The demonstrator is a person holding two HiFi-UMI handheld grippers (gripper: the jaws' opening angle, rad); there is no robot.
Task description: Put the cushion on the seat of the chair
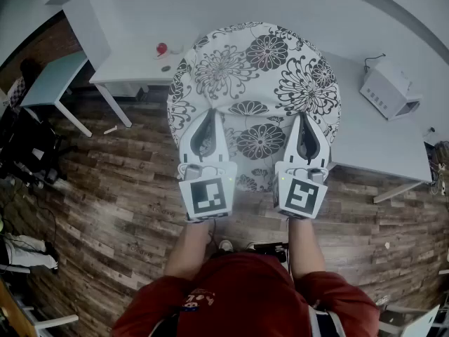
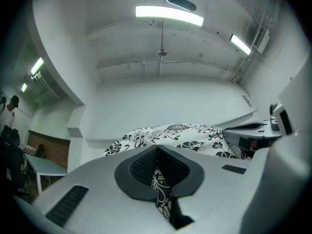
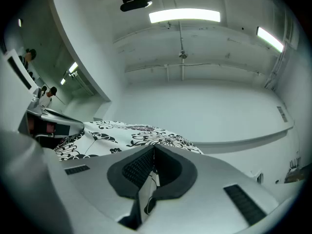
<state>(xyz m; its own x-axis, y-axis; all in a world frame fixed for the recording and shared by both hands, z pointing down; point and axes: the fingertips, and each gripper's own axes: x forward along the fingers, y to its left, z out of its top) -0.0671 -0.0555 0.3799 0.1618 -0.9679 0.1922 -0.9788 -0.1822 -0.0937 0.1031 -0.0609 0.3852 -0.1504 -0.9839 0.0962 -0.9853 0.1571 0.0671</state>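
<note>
A round white cushion [image 1: 256,90] with black flower print hangs in the air in front of me, held up over a white table and the wooden floor. My left gripper [image 1: 208,121] is shut on its near left edge. My right gripper [image 1: 306,123] is shut on its near right edge. In the left gripper view the patterned cloth [image 2: 163,199] is pinched between the jaws, and the cushion [image 2: 170,134] spreads out beyond. In the right gripper view the cushion [image 3: 122,135] lies beyond the jaws and its cloth [image 3: 146,196] is clamped between them. No chair seat can be made out.
A white table [image 1: 393,135] runs along the far side, with a white box [image 1: 386,90] at the right and a small red object [image 1: 161,48] at the left. A light blue table [image 1: 52,79] stands at the far left. Dark clutter [image 1: 28,153] sits on the floor at the left.
</note>
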